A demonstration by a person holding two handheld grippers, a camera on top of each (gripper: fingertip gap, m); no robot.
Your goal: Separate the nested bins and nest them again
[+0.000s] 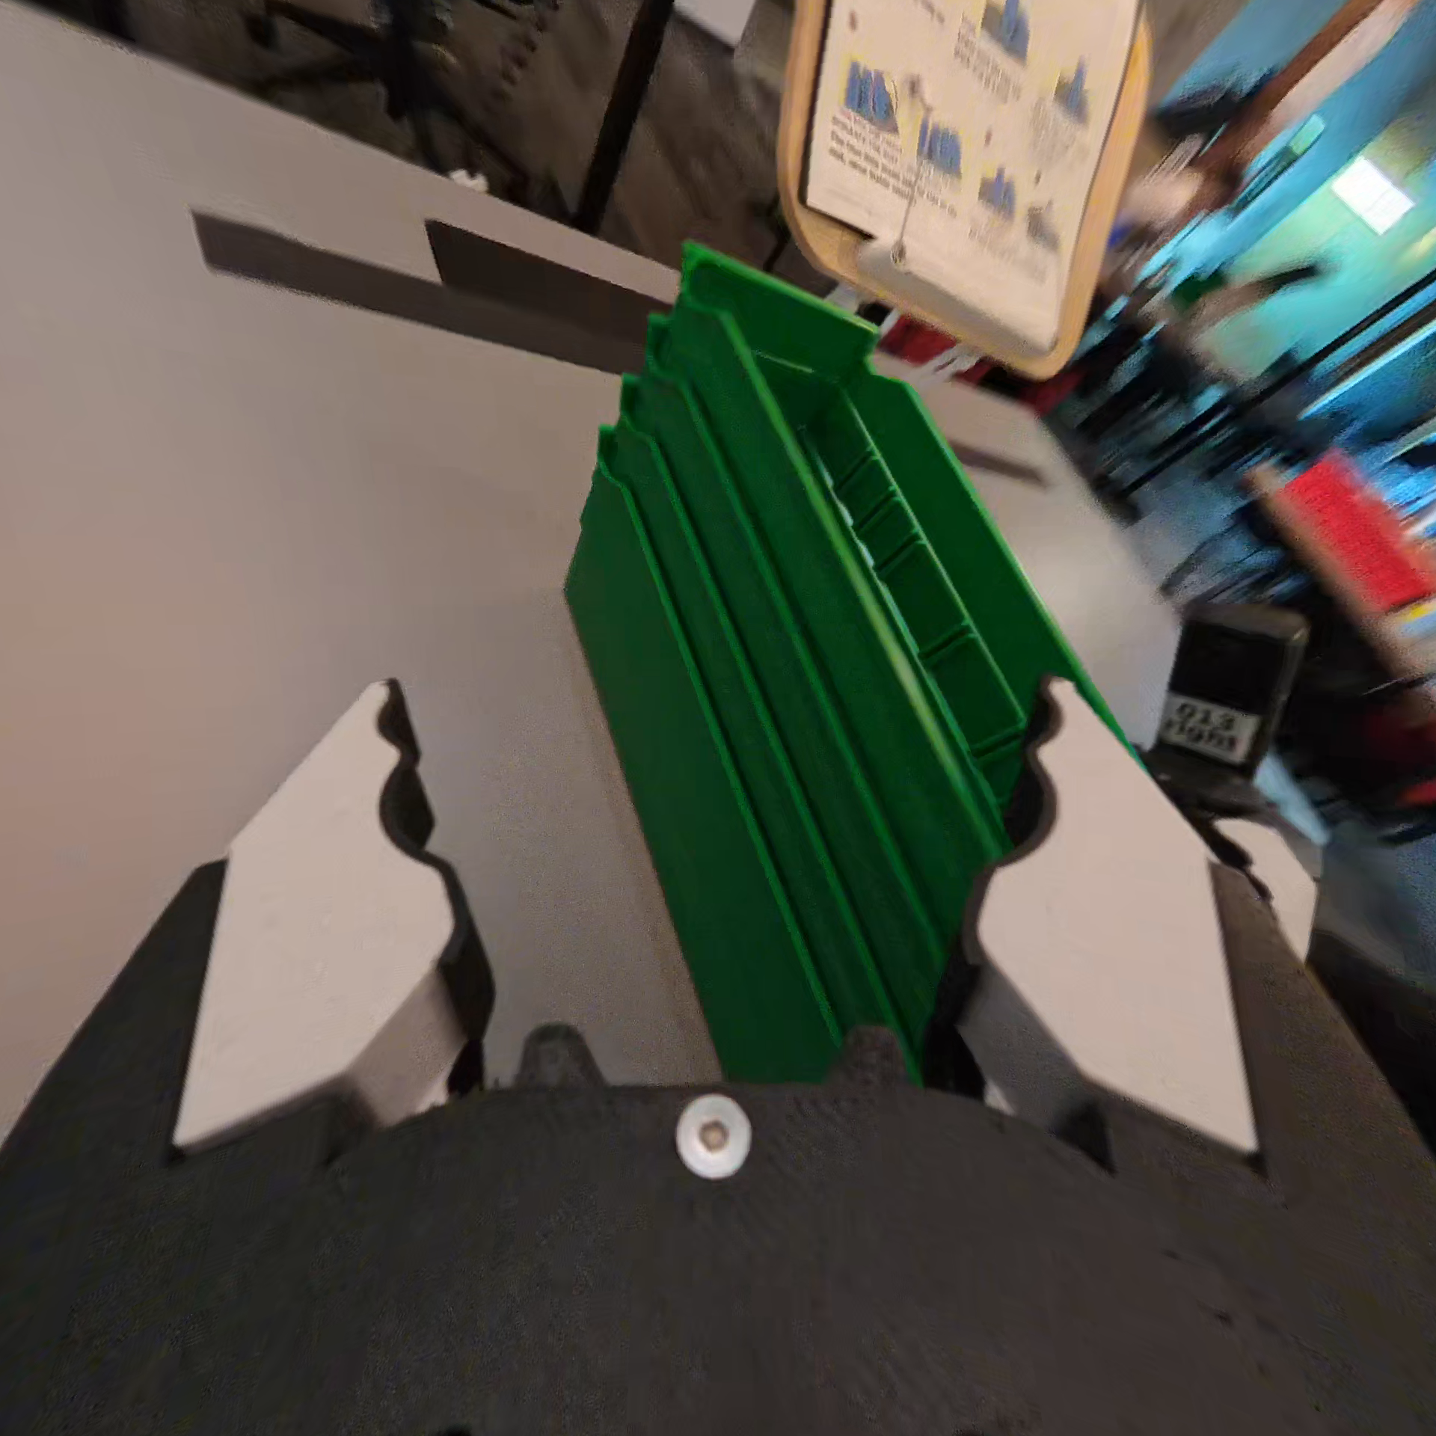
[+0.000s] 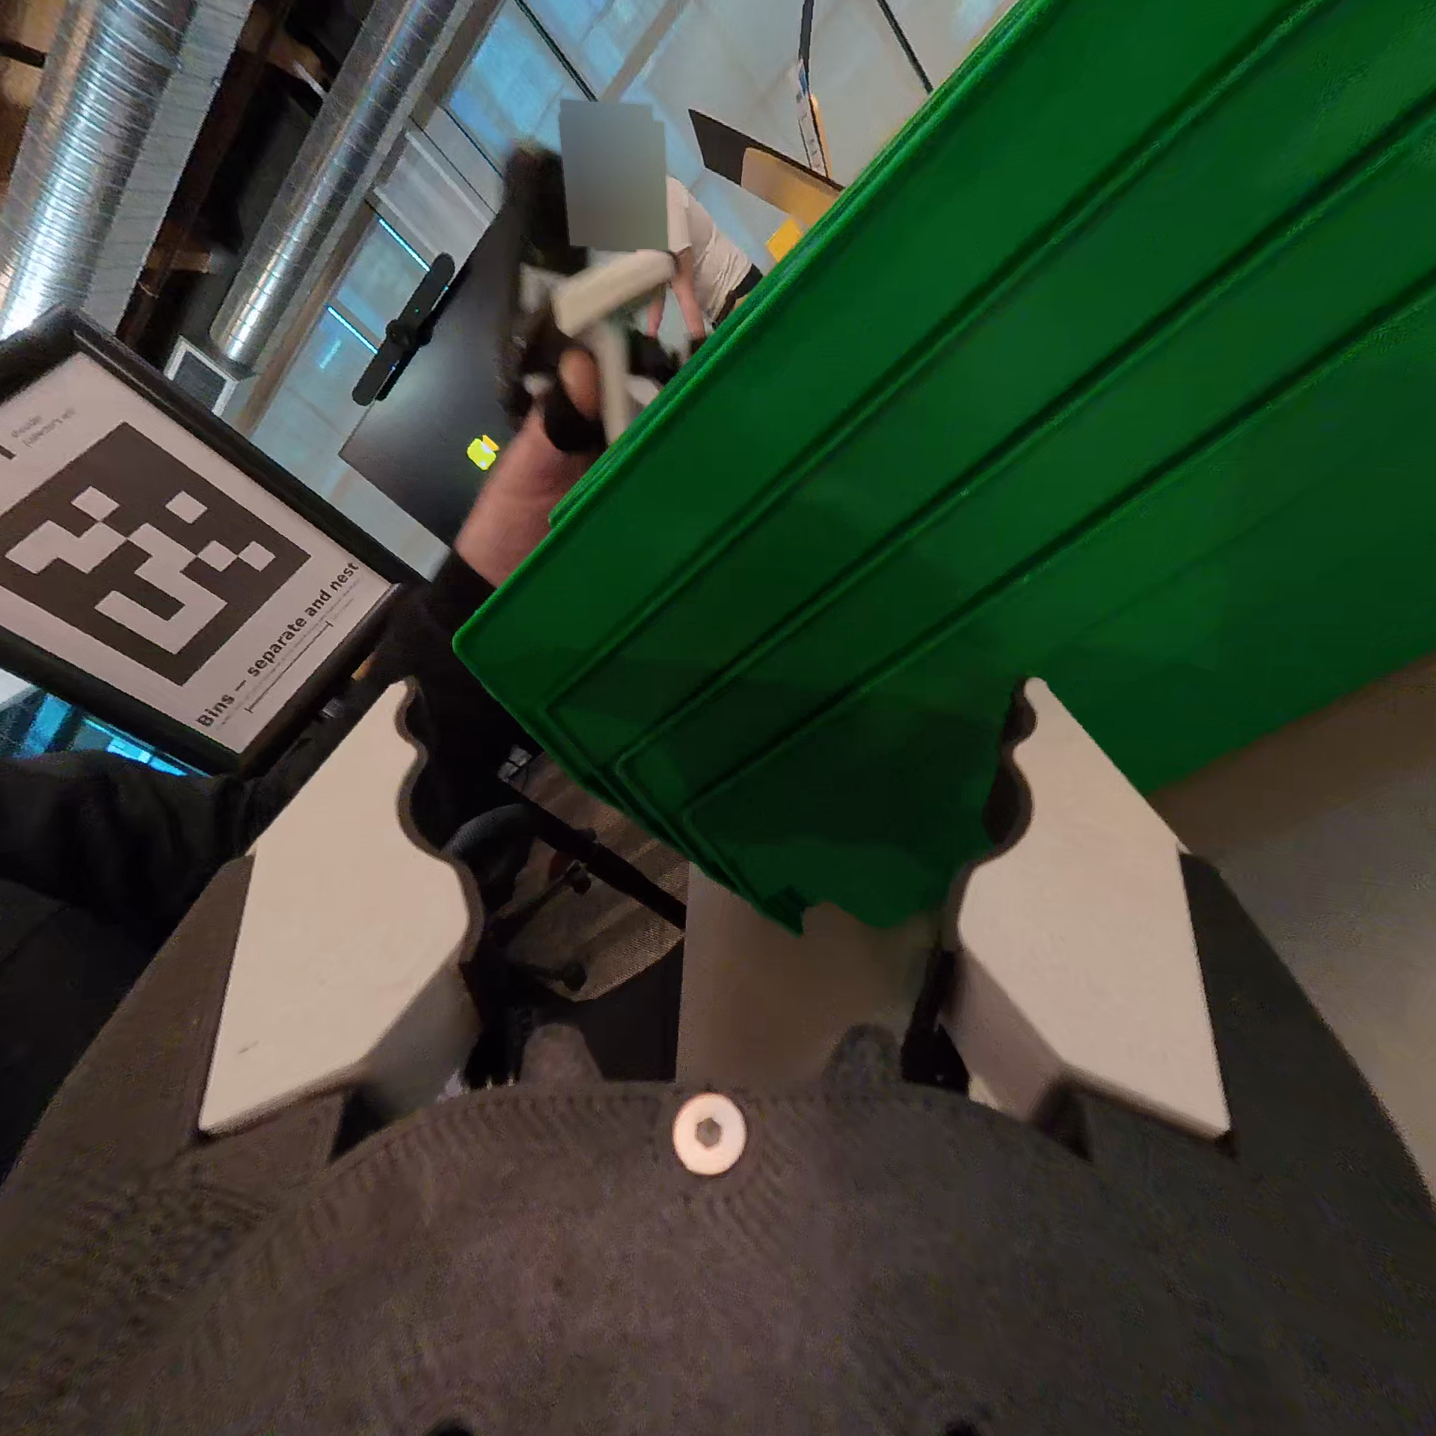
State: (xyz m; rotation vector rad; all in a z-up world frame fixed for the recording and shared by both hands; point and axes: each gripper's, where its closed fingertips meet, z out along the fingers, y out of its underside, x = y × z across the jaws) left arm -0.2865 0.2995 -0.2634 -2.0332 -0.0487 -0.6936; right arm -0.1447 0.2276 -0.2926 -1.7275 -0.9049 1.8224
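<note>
— What stood around the left gripper point(image 1: 719, 777) in its own view?

— A grey table point(image 1: 311, 505) with dark strips of tape point(image 1: 435, 268) on it, and past the far edge a wooden clipboard point(image 1: 963, 155) holding a printed sheet. The room behind was blurred. Nothing blocked the way in front.

— And the bins?

— A nested stack of green bins point(image 1: 777, 660), four stepped rims showing, lay on the table between the fingers, closer to the right-hand finger point(image 1: 1103, 894) and seemingly touching it. The left-hand finger was well apart from the stack. The jaws were spread wide, pinching nothing.

— Now the right wrist view.

— A framed sign point(image 2: 148, 559) with a black-and-white marker stood on the left. Behind were silver ducts point(image 2: 85, 148) and a person point(image 2: 622, 311) near a dark screen point(image 2: 435, 404).

— Where was the stack there?

— The green bins point(image 2: 971, 505) filled the upper right, their lower corner dipping between the fingers of the right gripper point(image 2: 715, 777), by the right-hand finger point(image 2: 1080, 894). Those jaws were spread too, gripping nothing.
</note>
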